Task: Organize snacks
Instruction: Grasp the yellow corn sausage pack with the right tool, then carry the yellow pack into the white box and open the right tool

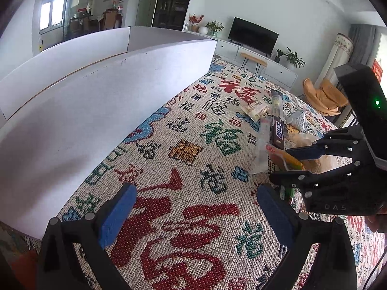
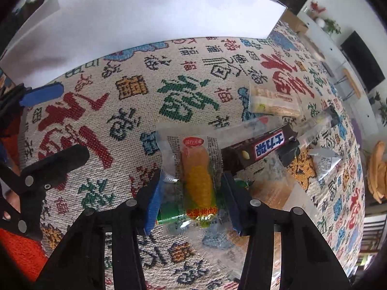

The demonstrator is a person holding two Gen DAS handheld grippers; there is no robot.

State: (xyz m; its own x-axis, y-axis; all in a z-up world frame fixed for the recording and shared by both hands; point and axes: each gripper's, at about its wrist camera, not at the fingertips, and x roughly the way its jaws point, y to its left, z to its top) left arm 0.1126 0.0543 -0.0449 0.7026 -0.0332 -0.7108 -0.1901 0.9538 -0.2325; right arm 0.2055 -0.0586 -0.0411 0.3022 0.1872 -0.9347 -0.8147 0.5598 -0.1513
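Note:
A corn sausage in a clear wrapper [image 2: 197,181] lies between my right gripper's [image 2: 191,193] blue pads, which press on its sides; it also shows in the left wrist view [image 1: 290,160]. A brown Snickers bar [image 2: 261,148] lies just right of it, seen too in the left wrist view [image 1: 277,130]. A pale biscuit pack [image 2: 273,101] and a silver packet [image 2: 325,160] lie farther right. My left gripper [image 1: 196,215] is open and empty over the patterned cloth, left of the snack pile. A white box [image 1: 96,91] stands along the left; it also shows in the right wrist view [image 2: 145,19].
The table wears a woven cloth with red, green and blue characters [image 1: 193,159]. A clear bag with something tan [image 2: 273,188] lies under the snacks. A TV [image 1: 252,35], a cabinet and plants stand behind.

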